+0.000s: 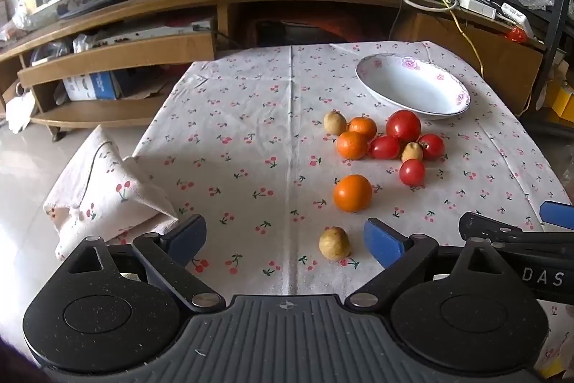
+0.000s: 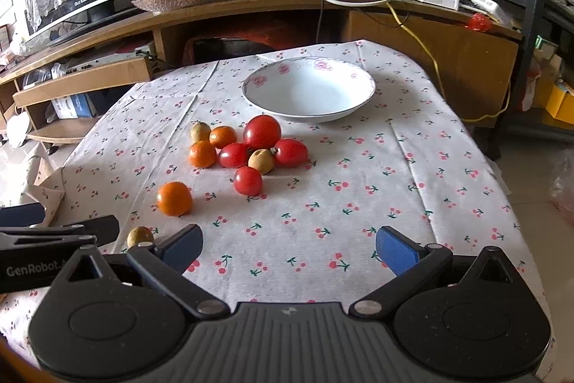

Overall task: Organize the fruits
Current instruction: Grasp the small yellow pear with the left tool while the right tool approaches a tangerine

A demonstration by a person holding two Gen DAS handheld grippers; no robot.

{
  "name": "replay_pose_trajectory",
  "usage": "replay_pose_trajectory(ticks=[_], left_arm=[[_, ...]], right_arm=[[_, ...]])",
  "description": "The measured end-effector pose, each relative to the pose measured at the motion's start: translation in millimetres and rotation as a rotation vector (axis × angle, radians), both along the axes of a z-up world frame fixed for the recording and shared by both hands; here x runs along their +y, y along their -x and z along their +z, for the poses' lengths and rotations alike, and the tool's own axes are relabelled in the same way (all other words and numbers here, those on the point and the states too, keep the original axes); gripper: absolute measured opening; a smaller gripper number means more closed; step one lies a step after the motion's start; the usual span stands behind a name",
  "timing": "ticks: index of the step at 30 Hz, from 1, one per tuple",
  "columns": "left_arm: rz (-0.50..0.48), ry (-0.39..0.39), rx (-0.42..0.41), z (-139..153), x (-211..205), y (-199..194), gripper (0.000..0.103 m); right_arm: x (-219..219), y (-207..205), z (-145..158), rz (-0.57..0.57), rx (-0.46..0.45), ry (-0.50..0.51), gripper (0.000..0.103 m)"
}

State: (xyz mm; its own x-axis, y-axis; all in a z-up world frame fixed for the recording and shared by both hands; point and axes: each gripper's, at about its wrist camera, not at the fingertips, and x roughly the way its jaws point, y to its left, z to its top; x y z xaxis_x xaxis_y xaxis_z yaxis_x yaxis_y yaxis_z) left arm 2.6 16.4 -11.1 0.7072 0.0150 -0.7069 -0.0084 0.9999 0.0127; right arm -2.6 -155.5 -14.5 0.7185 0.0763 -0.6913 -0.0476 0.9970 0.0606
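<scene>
From the left wrist view, the left tool [image 1: 285,239] is wide open and holds nothing. A small brown fruit [image 1: 334,243] lies just beside its right finger, with one orange [image 1: 352,193] a bit farther on. The fruit pile [image 1: 389,140] of oranges, tomatoes and brown fruits sits near the empty white bowl [image 1: 412,87] on the cherry-cloth surface [image 1: 233,139]. From the right wrist view, the right tool [image 2: 288,248] is wide open too, with bare cloth between its fingers. Here the left tool's arm partly hides the small brown fruit. Behind, a wooden shelf [image 2: 251,6] carries a glass dish [image 2: 168,0] of big oranges.
</scene>
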Motion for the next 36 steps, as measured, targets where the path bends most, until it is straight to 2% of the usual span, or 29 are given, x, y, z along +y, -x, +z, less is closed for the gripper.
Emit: replay_pose_trajectory(ticks=[4,9,13,18,24,33,36], left_arm=[[-0.007,0.008,0.015,-4,1,-2,0.095],[-0.024,0.034,0.035,-9,2,-6,0.094],[-0.059,-0.003,0.047,-15,-7,-8,0.094],[-0.086,-0.003,0.061,-19,-12,-12,0.092],[-0.117,-0.014,0.088,-27,-18,-18,0.083],[-0.151,0.007,0.144,-38,-26,-27,0.061],[-0.160,0.020,0.139,-37,-27,-28,0.054]], right_arm=[[-3,-7,-4,0.009,0.042,-0.013,0.103],[-4,-12,-7,0.017,0.037,-0.015,0.103],[-9,-16,-9,0.005,0.046,-0.026,0.102],[-14,-19,-12,0.000,0.050,-0.035,0.101],[-14,-20,-13,0.019,0.060,-0.034,0.098],[-20,-21,-14,0.020,0.074,-0.065,0.091],[-21,-21,-16,0.023,0.088,-0.081,0.088]])
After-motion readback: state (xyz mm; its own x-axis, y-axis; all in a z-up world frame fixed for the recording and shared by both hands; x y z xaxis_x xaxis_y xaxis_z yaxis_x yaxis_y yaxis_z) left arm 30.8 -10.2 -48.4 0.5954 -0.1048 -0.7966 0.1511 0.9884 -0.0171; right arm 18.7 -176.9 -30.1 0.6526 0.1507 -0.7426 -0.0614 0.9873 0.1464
